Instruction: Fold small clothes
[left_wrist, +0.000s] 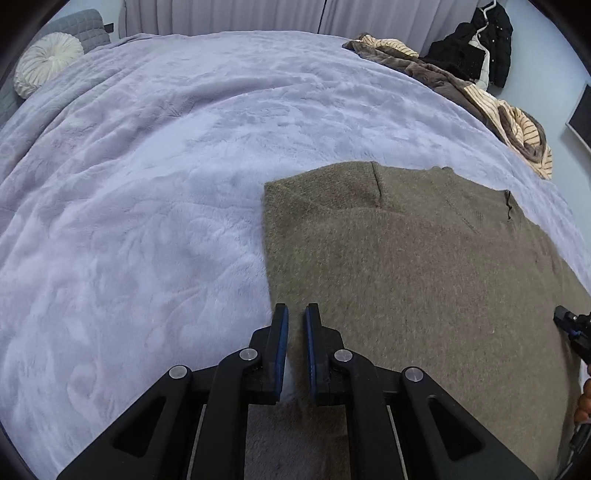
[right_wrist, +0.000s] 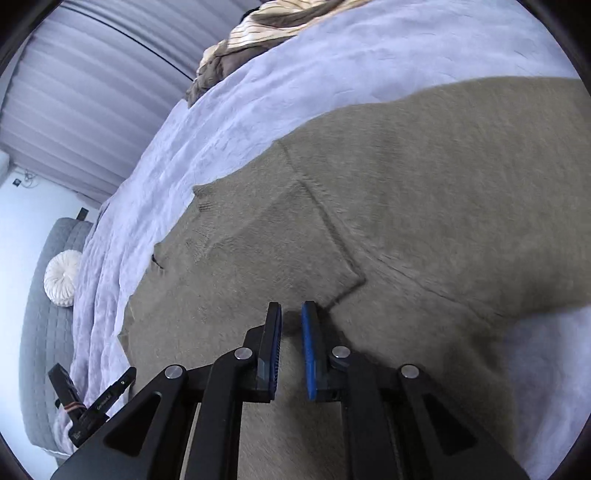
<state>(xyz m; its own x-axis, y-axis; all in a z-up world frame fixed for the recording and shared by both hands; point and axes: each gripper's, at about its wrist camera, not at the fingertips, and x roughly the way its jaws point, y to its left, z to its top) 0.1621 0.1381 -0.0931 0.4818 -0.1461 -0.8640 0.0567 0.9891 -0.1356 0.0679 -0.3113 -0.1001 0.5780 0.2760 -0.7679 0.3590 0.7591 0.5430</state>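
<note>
Lavender bed blanket (left_wrist: 129, 184) carries an olive sweater (left_wrist: 406, 258), lying flat. Both hand-held grippers, left (left_wrist: 295, 314) and right (right_wrist: 291, 314), hover slightly parted, pinching nothing

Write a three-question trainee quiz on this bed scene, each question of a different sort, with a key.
1. True or false: the left hand-held gripper is clamped on the olive-brown sweater.
2. Multiple choice: the sweater lies on A) a wooden table, B) a lavender blanket, C) a tiled floor.
3. Fill in: a round white ___ sits at the bed's far corner.

Key
1. False: its jaws stand slightly apart over the sweater's edge, holding nothing. The right hand-held gripper looks the same.
2. B
3. cushion
</note>
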